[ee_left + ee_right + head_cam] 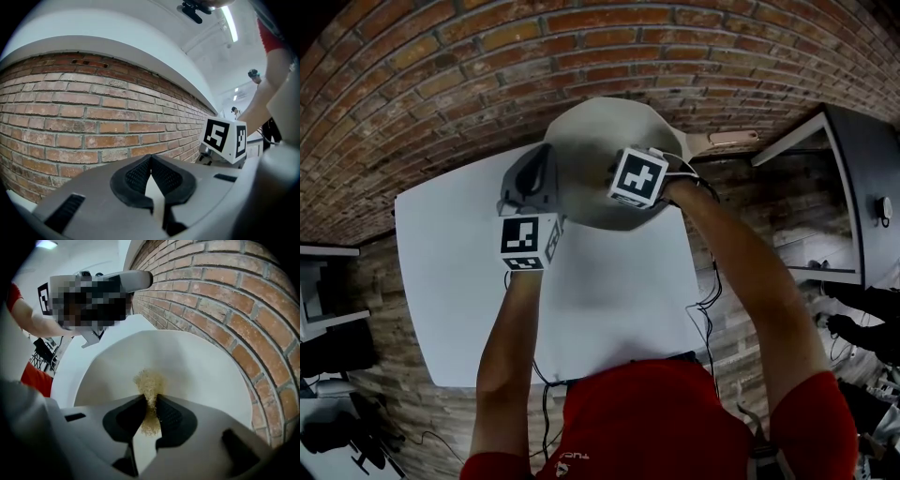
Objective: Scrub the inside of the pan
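A white pan (600, 131) sits at the table's far edge by the brick wall, its handle (727, 139) pointing right. At the pan's left rim my left gripper (546, 169) is shut; in the left gripper view (151, 161) its pads meet at the tips with a white sliver of the rim between them lower down. My right gripper (636, 178) is inside the pan. In the right gripper view it (150, 401) is shut on a tan fibrous scrubbing pad (149, 383), which sticks out over the pan's white inner surface (201, 366).
The white table (609, 300) reaches toward me from the pan. Brick wall (234, 301) stands right behind the pan. A dark cabinet (862, 187) is at the right, and cables (708, 291) hang off the table's right edge. People (253, 75) stand far off.
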`<state>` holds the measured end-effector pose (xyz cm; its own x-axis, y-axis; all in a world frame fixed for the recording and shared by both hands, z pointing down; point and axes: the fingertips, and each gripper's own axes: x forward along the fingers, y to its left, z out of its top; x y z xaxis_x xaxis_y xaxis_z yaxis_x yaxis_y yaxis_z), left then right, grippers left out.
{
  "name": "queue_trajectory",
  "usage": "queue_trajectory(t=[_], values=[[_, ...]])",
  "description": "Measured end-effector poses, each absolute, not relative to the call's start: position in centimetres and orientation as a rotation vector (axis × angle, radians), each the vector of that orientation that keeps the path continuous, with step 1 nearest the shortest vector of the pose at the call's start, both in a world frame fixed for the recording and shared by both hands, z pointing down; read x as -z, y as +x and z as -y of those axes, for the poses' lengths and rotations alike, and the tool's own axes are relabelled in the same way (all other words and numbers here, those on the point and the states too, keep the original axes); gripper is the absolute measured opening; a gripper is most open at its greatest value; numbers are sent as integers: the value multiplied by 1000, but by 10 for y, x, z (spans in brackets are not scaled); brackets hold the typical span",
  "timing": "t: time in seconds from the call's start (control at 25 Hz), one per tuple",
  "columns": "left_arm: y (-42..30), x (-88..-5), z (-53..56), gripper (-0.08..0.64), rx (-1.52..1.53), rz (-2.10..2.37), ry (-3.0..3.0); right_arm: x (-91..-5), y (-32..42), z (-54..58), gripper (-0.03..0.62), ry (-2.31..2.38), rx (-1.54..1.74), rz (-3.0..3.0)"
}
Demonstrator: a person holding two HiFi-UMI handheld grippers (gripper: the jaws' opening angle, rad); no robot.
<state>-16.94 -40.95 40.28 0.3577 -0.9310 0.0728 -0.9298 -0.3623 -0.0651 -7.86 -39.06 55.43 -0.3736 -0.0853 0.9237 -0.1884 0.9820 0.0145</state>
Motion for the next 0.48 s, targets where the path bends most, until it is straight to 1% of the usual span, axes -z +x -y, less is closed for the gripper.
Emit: queue_trajectory(t=[0.48], values=[[-158,-406,409,13,169,-1741,-2598,-553,-50,389,75,156,-14,1855]])
